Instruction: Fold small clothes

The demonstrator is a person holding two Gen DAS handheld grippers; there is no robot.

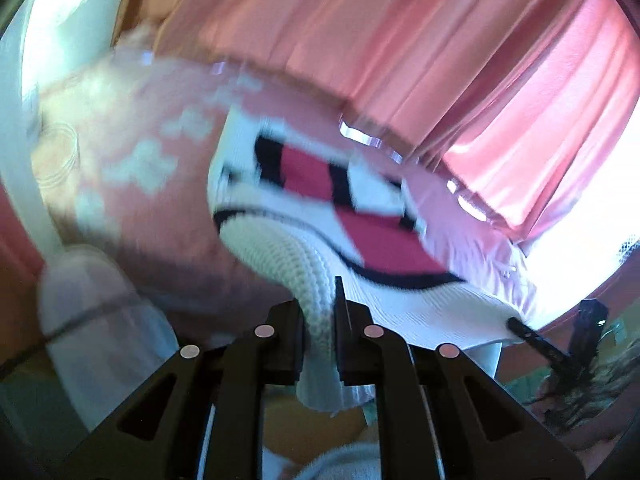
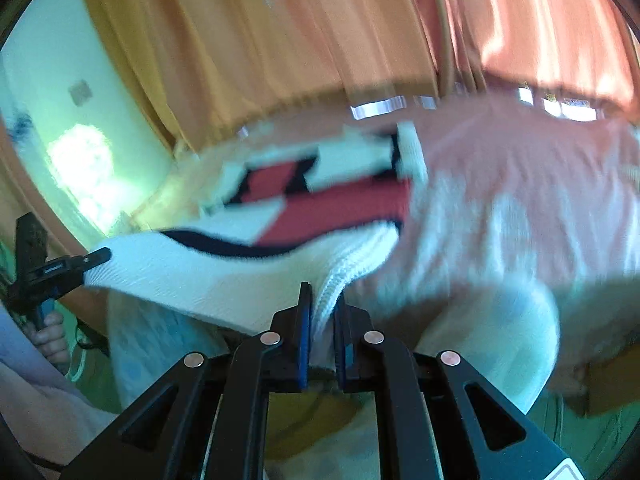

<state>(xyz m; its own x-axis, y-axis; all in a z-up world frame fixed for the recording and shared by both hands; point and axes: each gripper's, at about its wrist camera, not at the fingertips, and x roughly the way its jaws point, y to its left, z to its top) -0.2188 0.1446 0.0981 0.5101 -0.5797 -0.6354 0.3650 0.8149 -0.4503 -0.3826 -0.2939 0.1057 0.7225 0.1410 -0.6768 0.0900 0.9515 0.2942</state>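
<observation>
A small white knit sweater [image 1: 280, 248] with red panels and black lines hangs lifted over the table, its far part still near the surface. My left gripper [image 1: 318, 308] is shut on a ribbed white edge that bunches between its pads. In the same view my right gripper [image 1: 514, 325] pinches the other end of that edge at the right. From the right wrist view, the right gripper [image 2: 322, 300] is shut on the ribbed edge of the sweater [image 2: 224, 276], and the left gripper [image 2: 102, 257] grips the far corner at the left. The edge is stretched between the two grippers.
The table [image 1: 160, 208] wears a pink cloth with white flowers under clear plastic. A pale piece of cloth [image 1: 88, 320] lies at its near edge. Pink and orange curtains [image 2: 280, 40] hang behind. A person's hand [image 2: 50, 336] holds the left gripper.
</observation>
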